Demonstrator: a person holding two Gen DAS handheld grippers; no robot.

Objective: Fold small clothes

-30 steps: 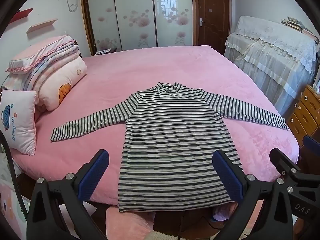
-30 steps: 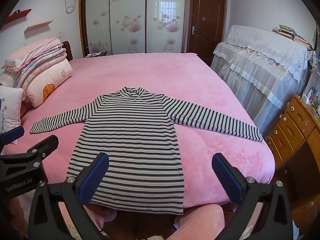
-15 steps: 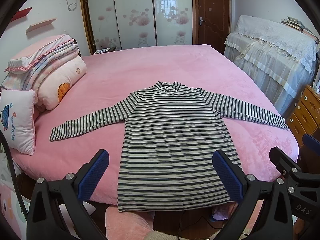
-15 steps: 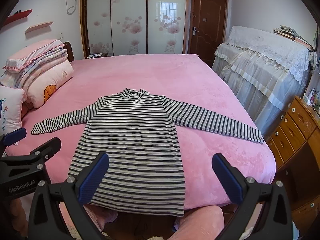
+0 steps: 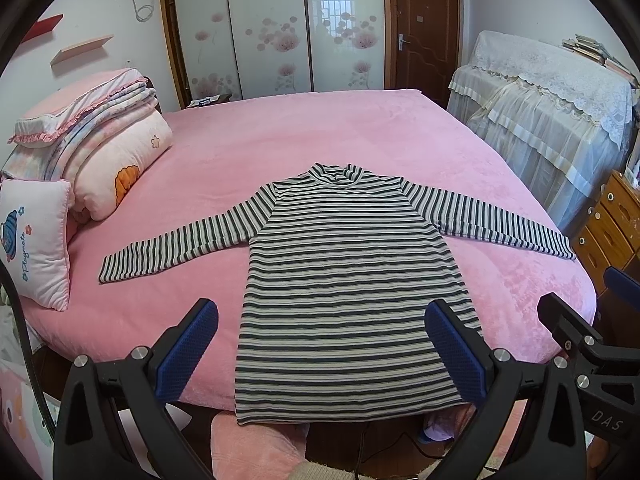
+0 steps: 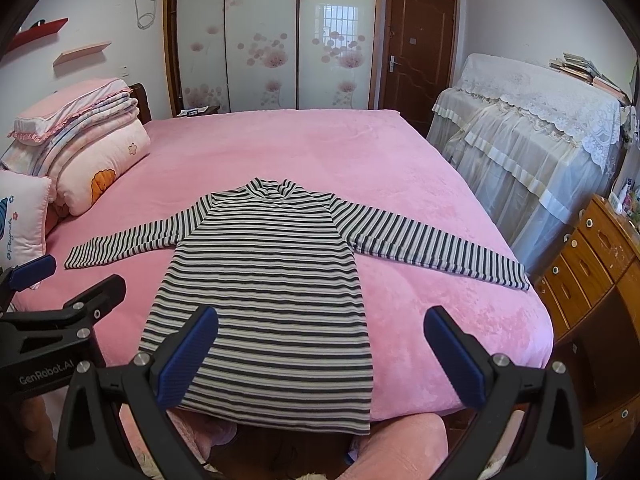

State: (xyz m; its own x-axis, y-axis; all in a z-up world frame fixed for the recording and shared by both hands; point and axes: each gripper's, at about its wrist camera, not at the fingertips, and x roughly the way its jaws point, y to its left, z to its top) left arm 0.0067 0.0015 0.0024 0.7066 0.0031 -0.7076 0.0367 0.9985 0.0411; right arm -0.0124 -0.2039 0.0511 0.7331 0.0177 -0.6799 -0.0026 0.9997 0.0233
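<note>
A black-and-white striped long-sleeved top [image 5: 344,292] [image 6: 268,292] lies flat on the pink bed [image 5: 320,140] [image 6: 288,148], collar away from me, both sleeves spread out sideways, hem hanging over the near edge. My left gripper [image 5: 320,356] hovers open in front of the hem, with nothing between its blue pads. My right gripper [image 6: 320,360] is open too, held near the hem's right part, also holding nothing. Each gripper's body shows at the edge of the other's view.
Folded quilts and pillows [image 5: 92,160] are stacked at the bed's left. A lace-covered piece of furniture [image 5: 548,120] and a wooden drawer chest [image 6: 592,276] stand on the right. Wardrobe doors [image 5: 272,28] and a brown door [image 5: 424,28] lie beyond. Pink-clad knees [image 6: 400,448] sit below the hem.
Both views have shifted only slightly. The top lies as before, and both grippers stay open.
</note>
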